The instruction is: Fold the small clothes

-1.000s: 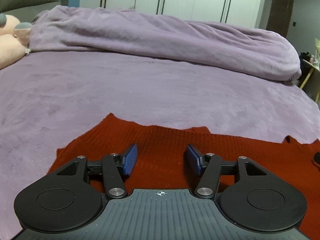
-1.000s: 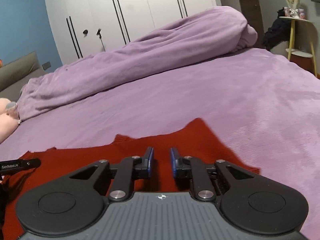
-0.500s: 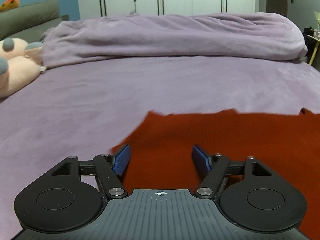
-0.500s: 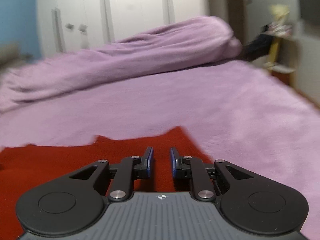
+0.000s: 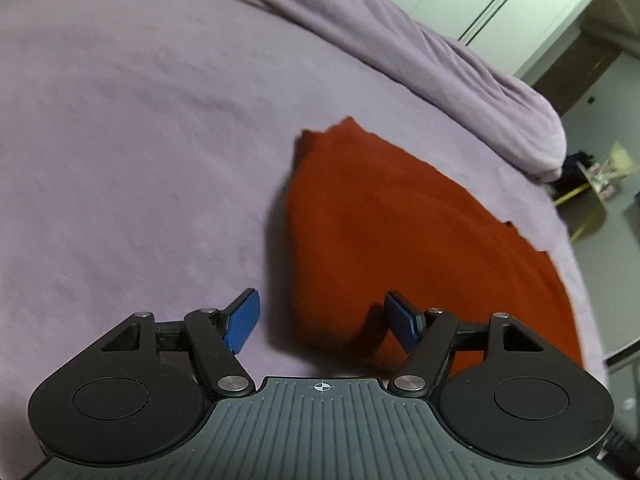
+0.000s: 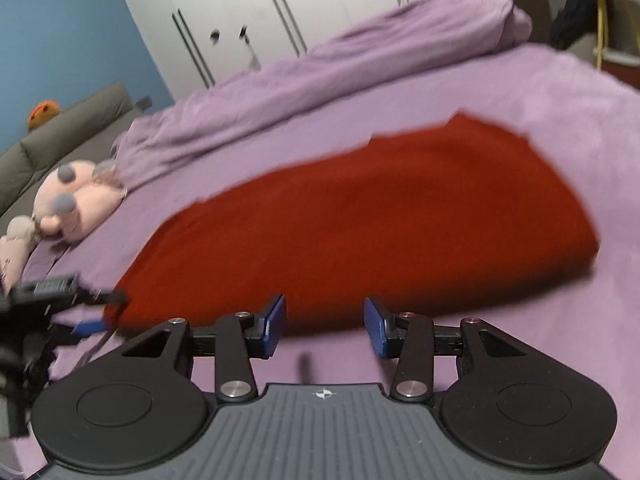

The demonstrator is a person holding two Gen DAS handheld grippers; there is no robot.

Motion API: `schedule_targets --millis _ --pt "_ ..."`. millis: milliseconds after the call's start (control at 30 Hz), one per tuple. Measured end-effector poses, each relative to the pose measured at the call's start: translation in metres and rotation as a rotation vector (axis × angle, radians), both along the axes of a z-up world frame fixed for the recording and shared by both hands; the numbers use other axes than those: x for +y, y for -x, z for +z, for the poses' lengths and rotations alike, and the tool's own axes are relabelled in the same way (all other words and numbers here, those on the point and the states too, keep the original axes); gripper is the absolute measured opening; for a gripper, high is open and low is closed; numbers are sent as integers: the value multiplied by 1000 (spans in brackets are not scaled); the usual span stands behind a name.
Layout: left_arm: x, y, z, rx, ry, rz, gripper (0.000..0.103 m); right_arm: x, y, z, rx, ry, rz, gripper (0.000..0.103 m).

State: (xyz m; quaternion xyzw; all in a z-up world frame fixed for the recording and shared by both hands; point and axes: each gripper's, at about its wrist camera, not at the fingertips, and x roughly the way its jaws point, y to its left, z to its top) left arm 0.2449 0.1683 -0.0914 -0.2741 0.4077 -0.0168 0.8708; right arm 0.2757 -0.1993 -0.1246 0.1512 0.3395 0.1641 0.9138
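Purple bedding covers the bed [image 5: 120, 140], with a rolled duvet [image 6: 320, 80] along its far side and white wardrobe doors [image 6: 280, 12] behind. On the sheet lies the red garment [image 6: 380, 216], now a compact, thick-edged shape with its near edge a rounded fold.

A second ago both tongs sat low over a wide, flat spread of red cloth, the right pair nearly pressed together over it. Now the right tongs [image 6: 325, 326] stand spread and empty, pulled back over bare sheet just short of the garment's folded edge. The left tongs [image 5: 322, 320] are also spread and hold nothing; one blue pad [image 5: 242, 326] hangs over the sheet, the other over the red cloth's near corner. By my reading, a fold has just been laid and let go, so the garment is partly folded and probably needs another fold or some smoothing.

A pink plush toy [image 6: 76, 204] rests near the grey headboard [image 6: 60, 136], well apart from the garment, and a small side table [image 6: 616, 20] stands beyond the bed. Nothing lies between either gripper and the cloth. The left gripper appears blurred at the left edge of the right view, close to the garment's end, so the two could crowd each other there.
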Motion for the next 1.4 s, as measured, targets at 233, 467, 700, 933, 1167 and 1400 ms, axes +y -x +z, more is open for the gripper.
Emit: schedule_targets --millis 233,467,700,933,1167,1400 --pt "11 -30 -21 58 235 44 62 24 3 7 20 4 9 24" --pt "29 -46 -45 87 424 107 27 57 -13 10 17 -6 62 4" --pt "32 -38 -39 18 463 104 20 103 -30 13 -18 36 110 4" --pt "28 -44 -36 18 406 82 23 155 -39 -2 -31 145 183 3" --pt "35 -49 -53 53 488 136 26 167 -39 -10 -67 219 228 3" --pt "33 -49 -45 34 461 138 18 169 -39 -13 -81 232 263 3"
